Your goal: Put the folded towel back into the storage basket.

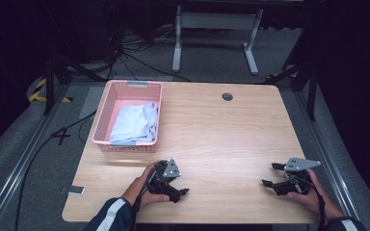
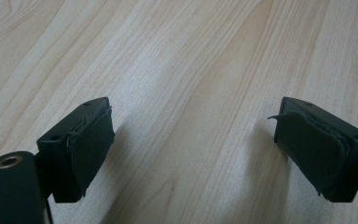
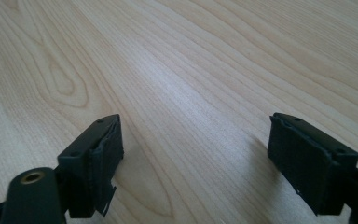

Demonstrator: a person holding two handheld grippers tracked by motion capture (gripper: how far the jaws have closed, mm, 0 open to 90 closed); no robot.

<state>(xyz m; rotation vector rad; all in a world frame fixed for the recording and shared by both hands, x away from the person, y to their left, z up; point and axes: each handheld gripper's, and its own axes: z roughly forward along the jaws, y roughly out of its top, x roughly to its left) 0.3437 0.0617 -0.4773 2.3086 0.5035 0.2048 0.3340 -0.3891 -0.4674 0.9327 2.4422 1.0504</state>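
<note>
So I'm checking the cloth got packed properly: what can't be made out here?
- Pink basket, high view: the pale cloth covers its floor.
- Cloth: whether one piece or several, too small and bunched.
- Left hand: its palm is hidden behind the left gripper.

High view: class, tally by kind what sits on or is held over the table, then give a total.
Pink basket: 1
Pale folded cloth in it: 1
Grippers, left gripper and right gripper, both open: 2
Total: 4
</note>
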